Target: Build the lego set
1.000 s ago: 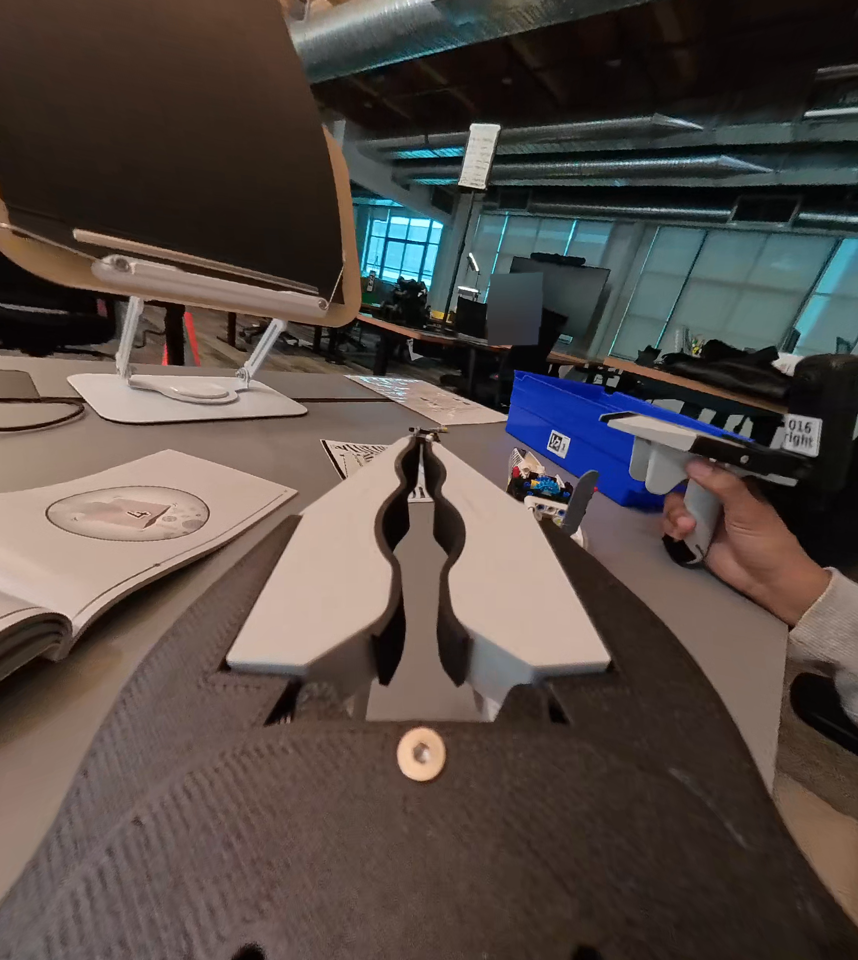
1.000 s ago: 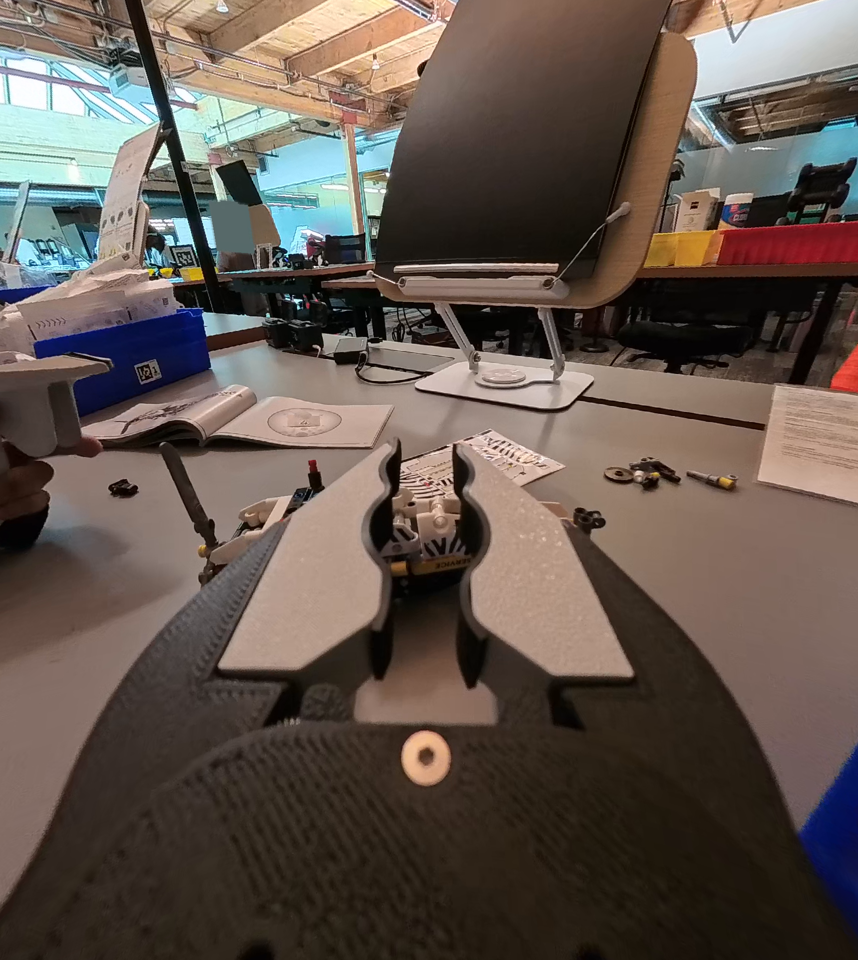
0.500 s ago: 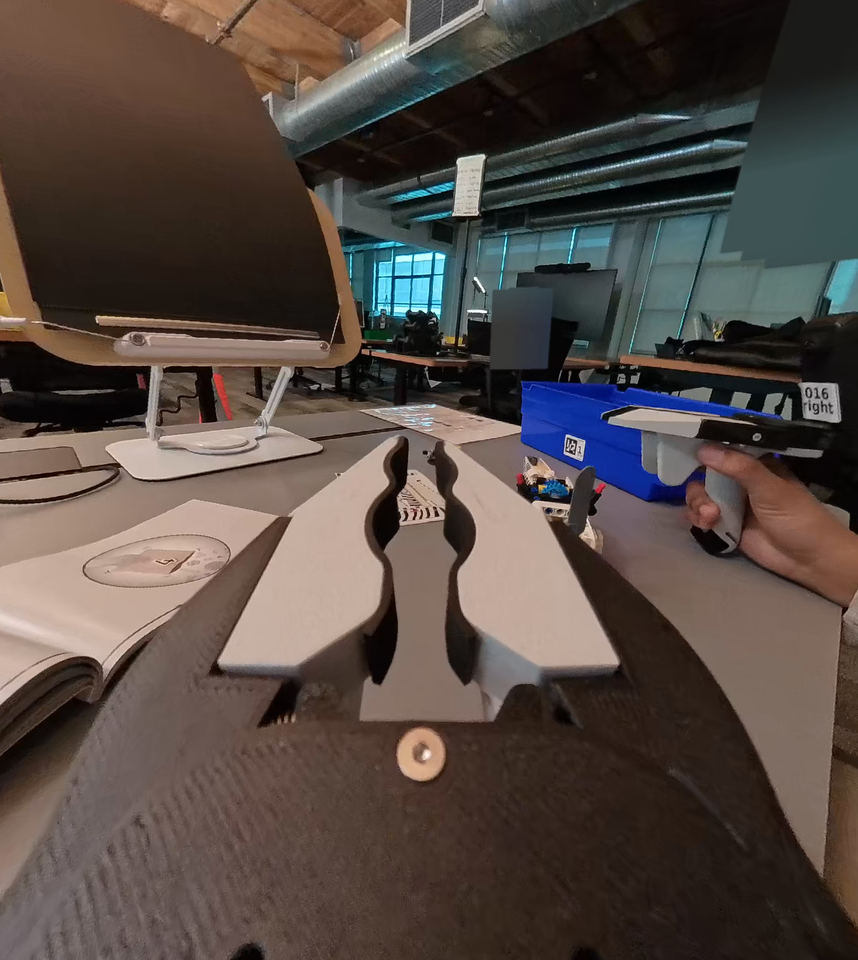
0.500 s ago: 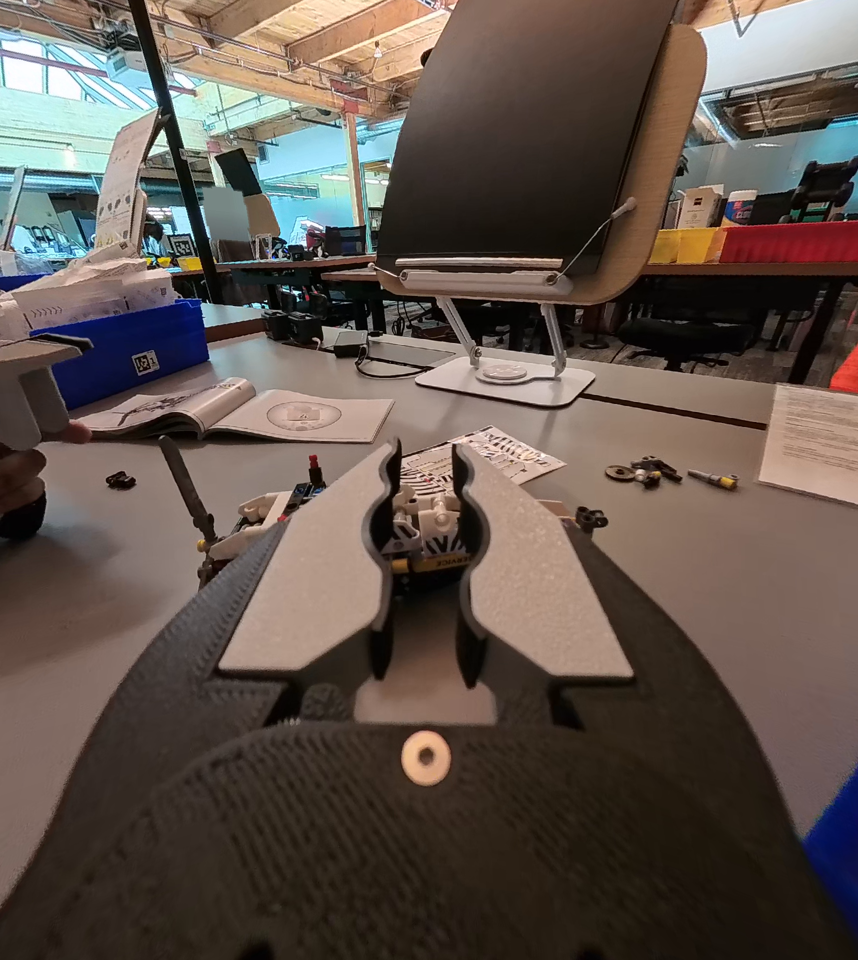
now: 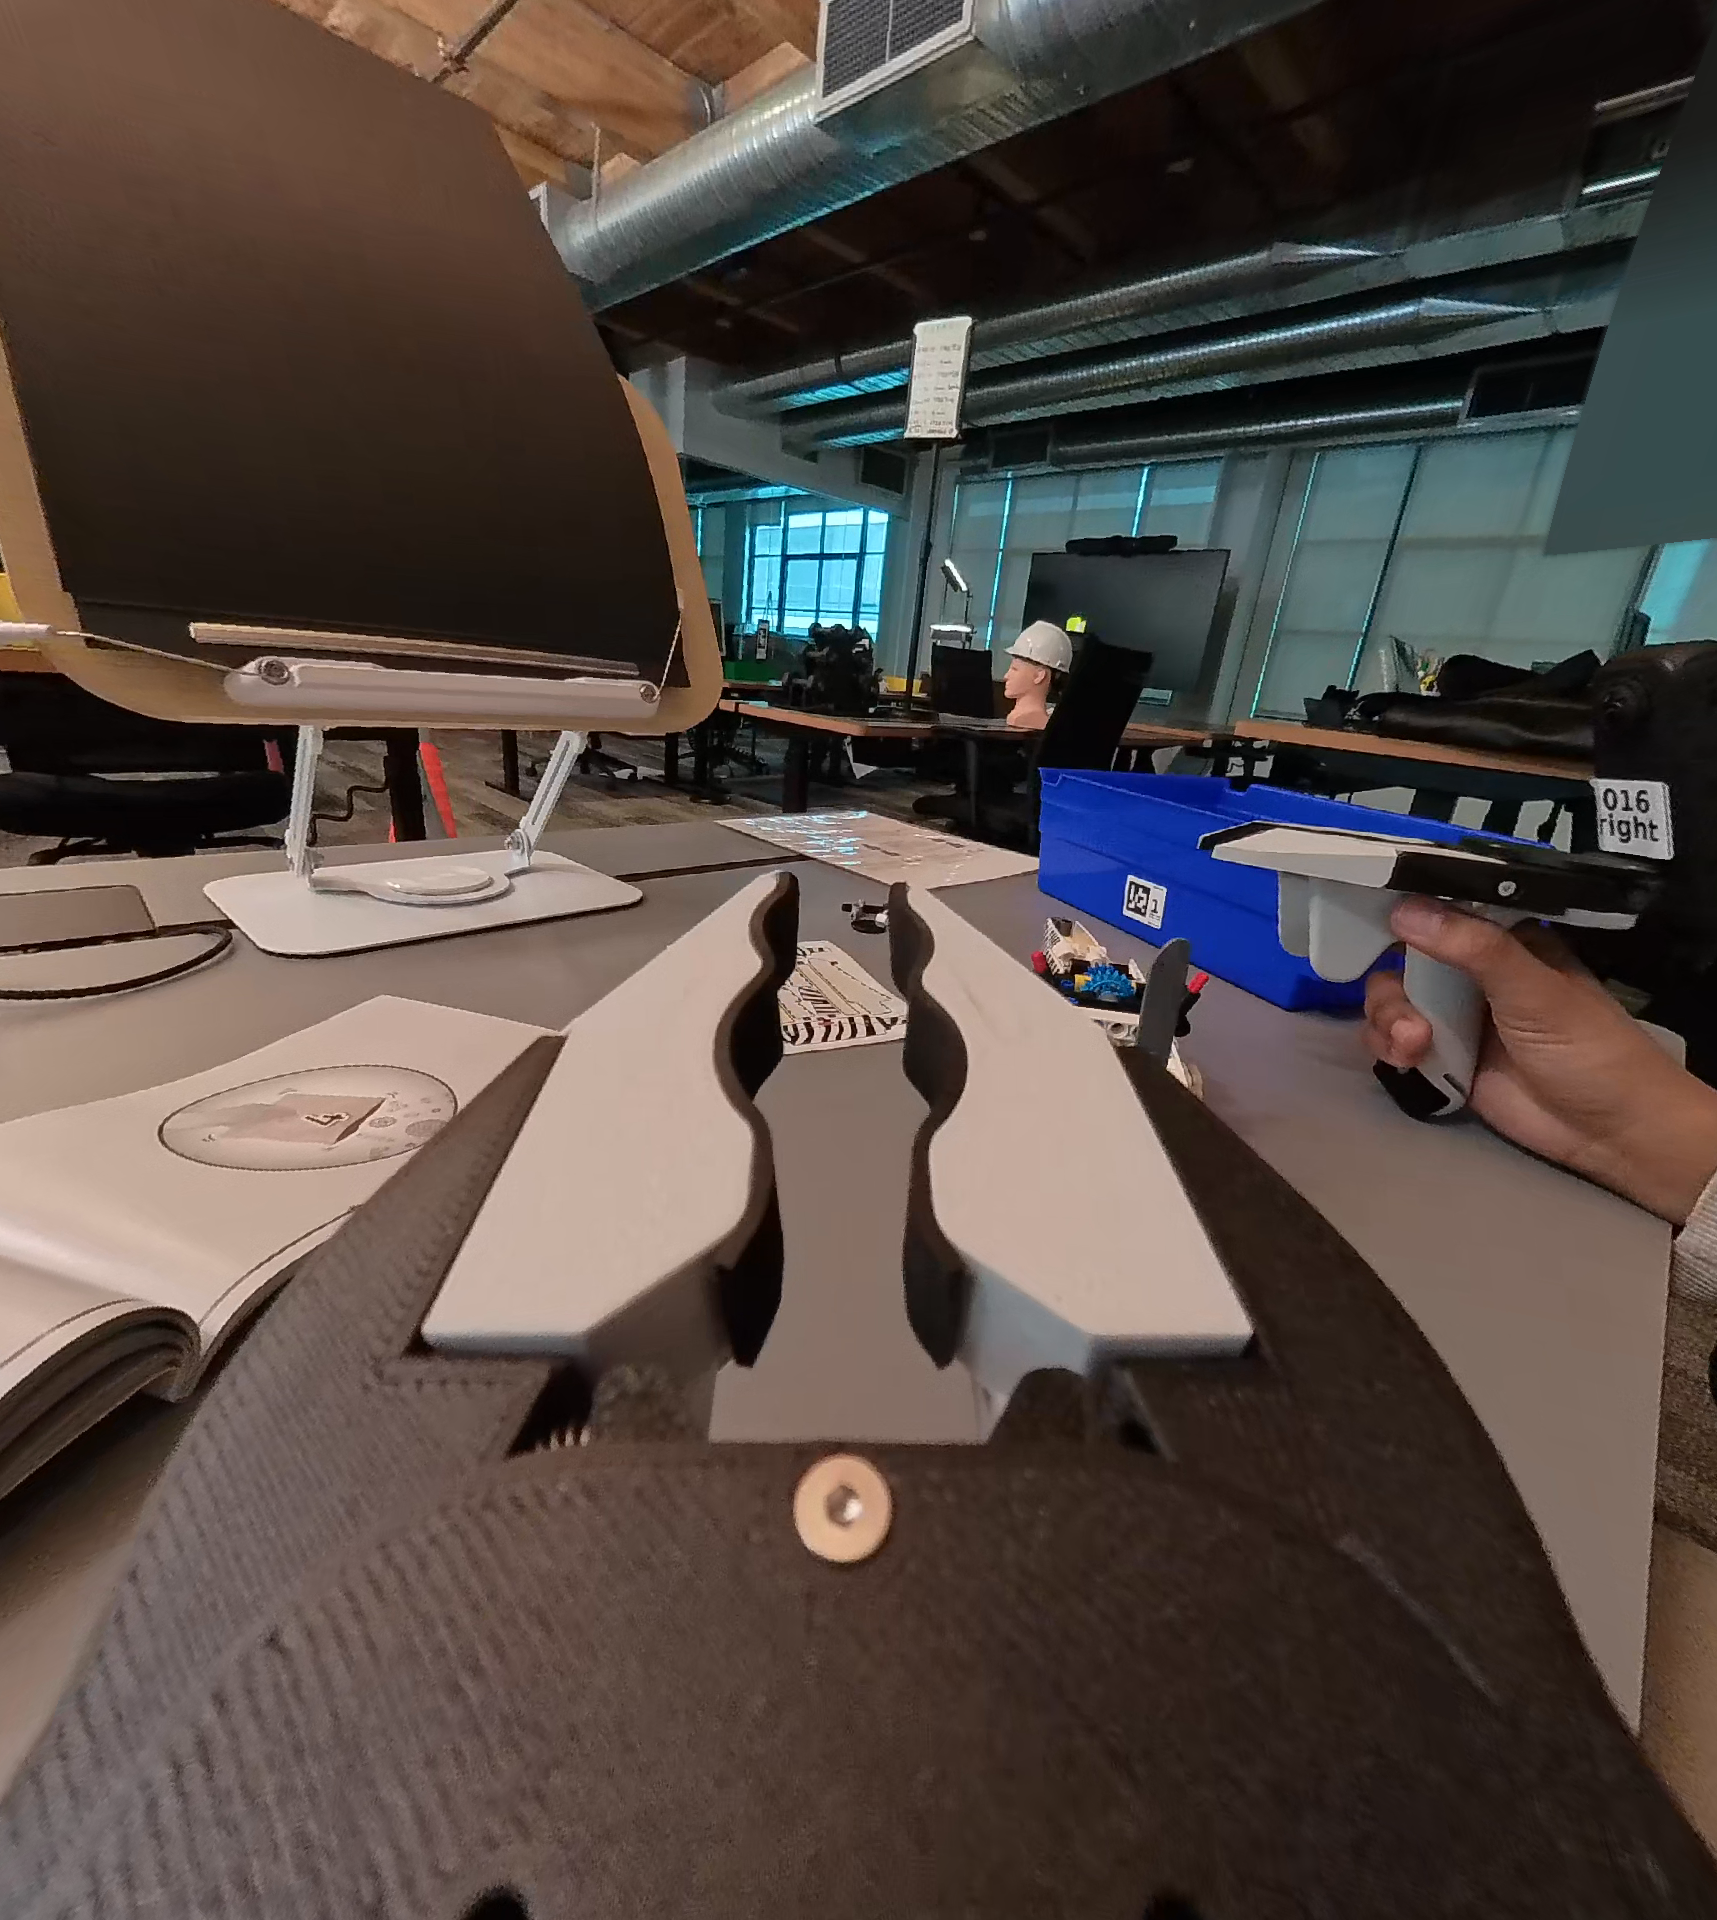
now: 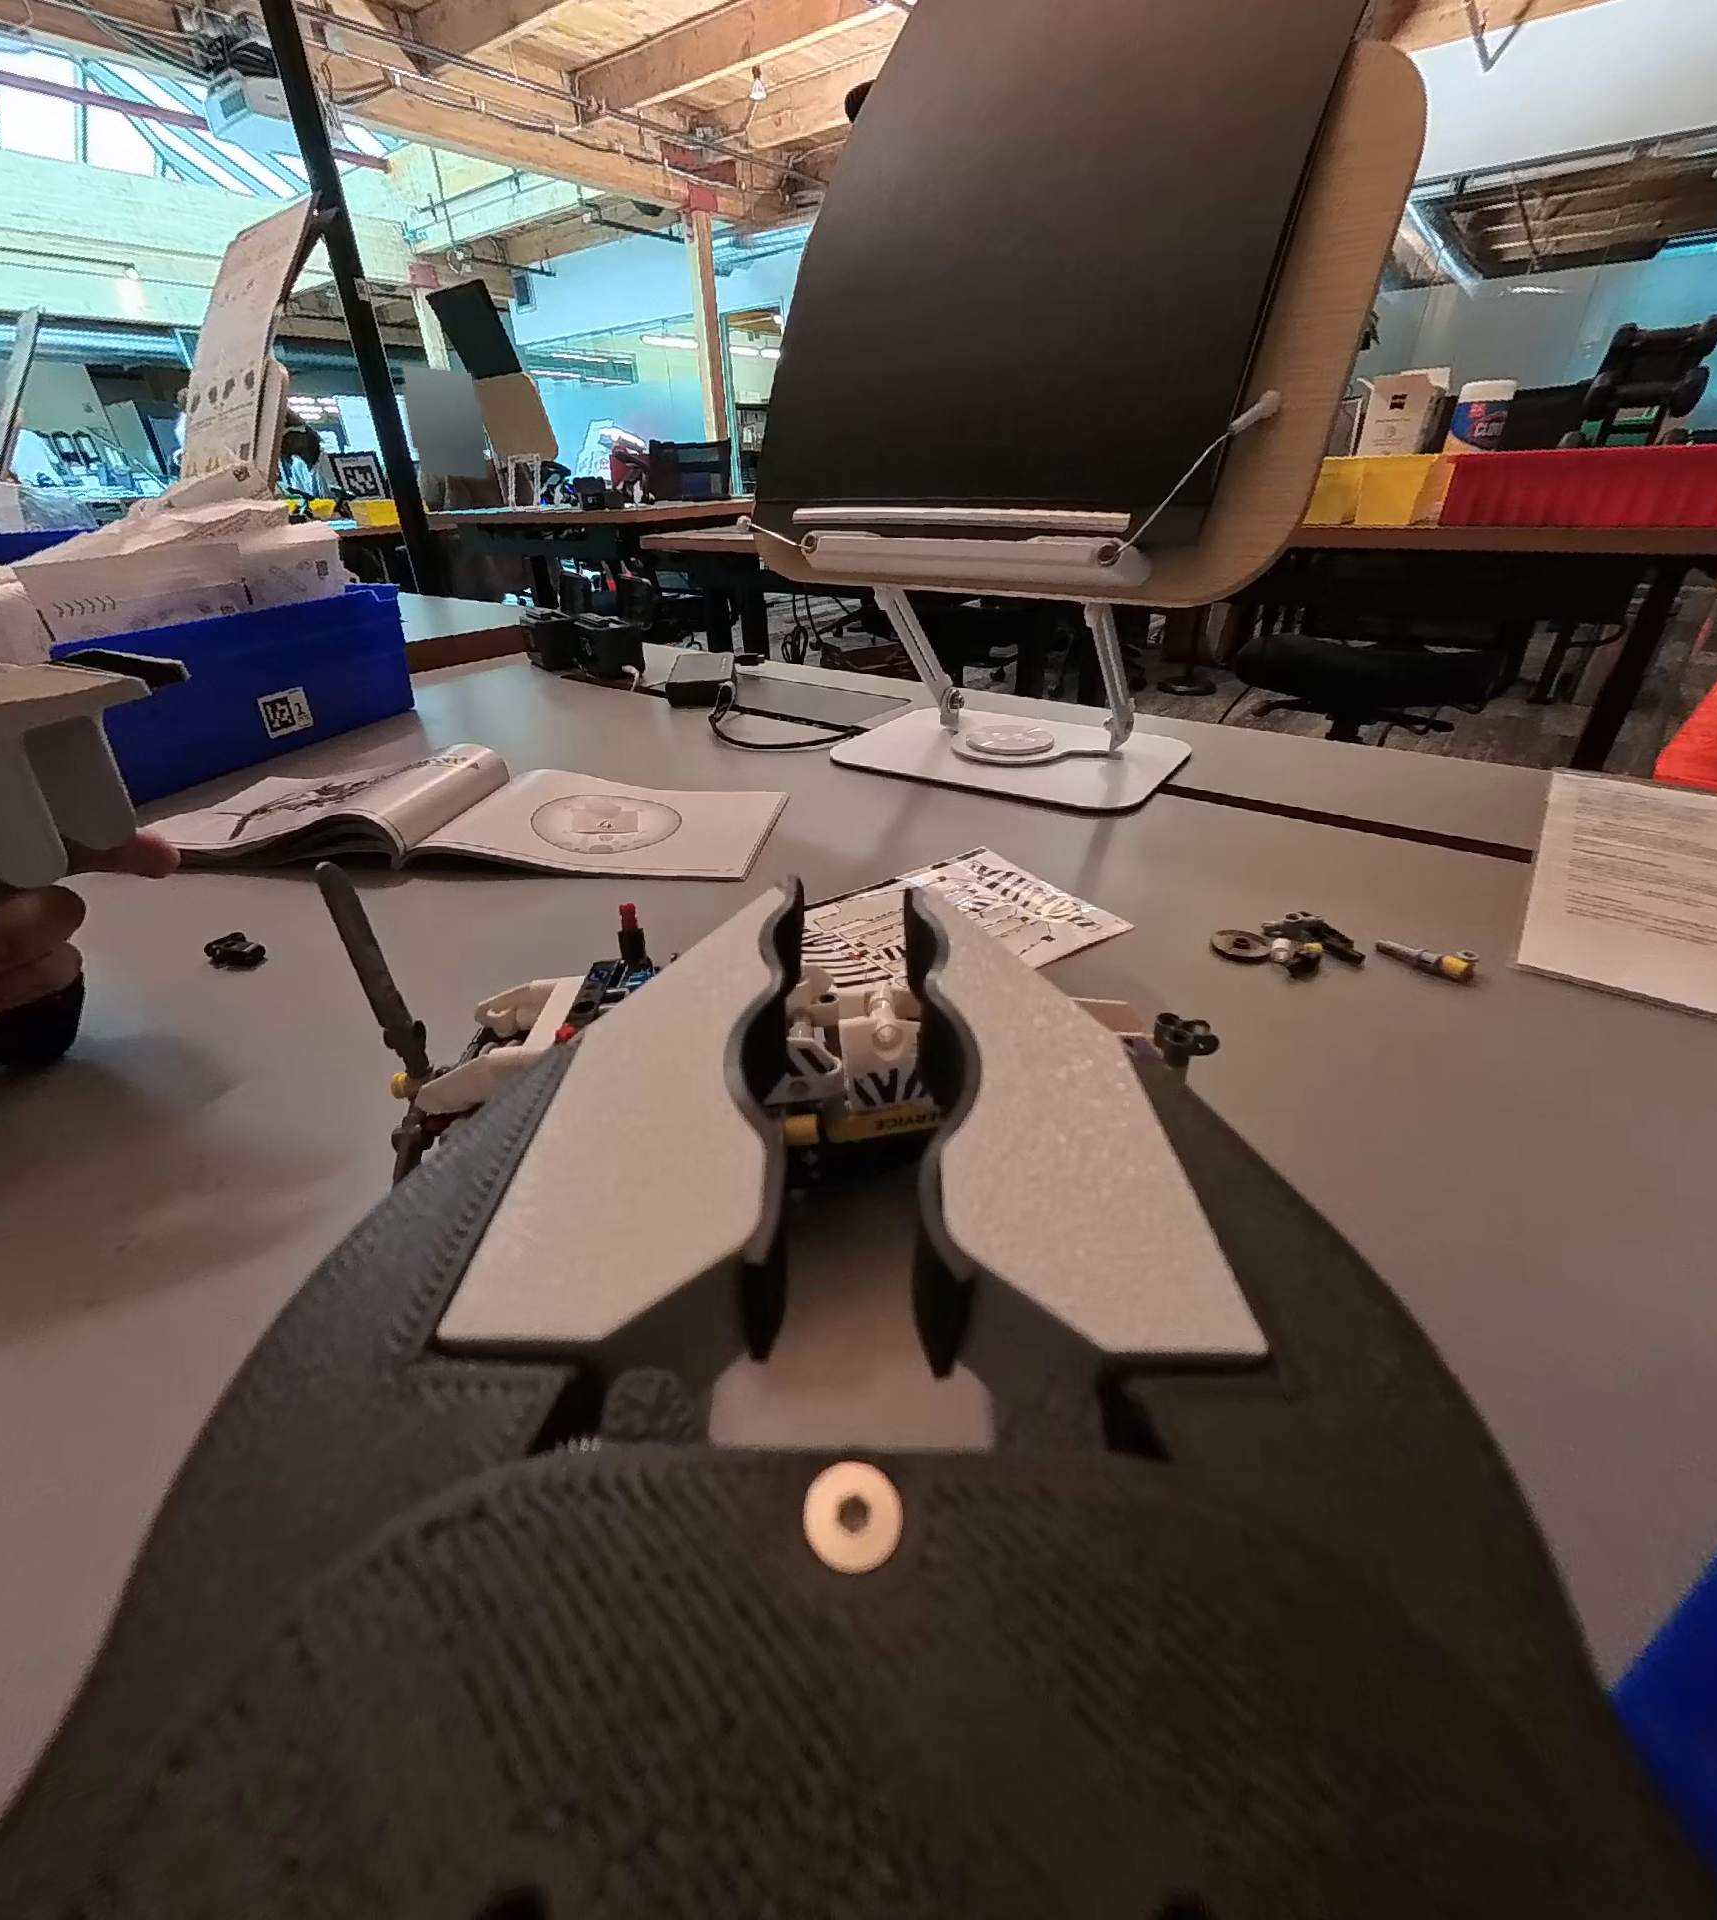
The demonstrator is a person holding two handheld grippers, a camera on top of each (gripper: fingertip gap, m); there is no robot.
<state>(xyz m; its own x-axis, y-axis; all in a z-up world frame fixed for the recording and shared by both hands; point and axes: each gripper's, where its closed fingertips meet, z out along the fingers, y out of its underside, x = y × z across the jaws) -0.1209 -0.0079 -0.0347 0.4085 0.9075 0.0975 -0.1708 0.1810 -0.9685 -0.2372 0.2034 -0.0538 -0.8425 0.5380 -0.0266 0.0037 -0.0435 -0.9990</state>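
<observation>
The partly built lego model (image 6: 854,1049), white, black and blue with a striped panel, rests on the grey table (image 6: 1353,1195). A grey blade piece (image 6: 376,966) sticks up from its left side. My right gripper (image 6: 852,904) is open and held just over the model, which shows through the gap between the fingers. I cannot tell if they touch it. The left wrist view shows the model (image 5: 1103,982) below the right gripper (image 5: 1212,840). My left gripper (image 5: 841,904) is open and empty above the table, pointing at the sticker sheet (image 5: 838,1003).
An open instruction booklet (image 6: 521,821) lies at the left. A tablet stand (image 6: 1020,748) is at the back, with a blue bin (image 6: 251,686) of papers at the back left. Loose small parts (image 6: 1290,940) and a printed sheet (image 6: 1685,894) lie at the right. A small black piece (image 6: 236,948) lies near the left hand. Left tips to right tips: about 25 cm.
My left gripper's jaws have opened from shut, and the gripper has tilted up a little. The right gripper and the model have barely moved.
</observation>
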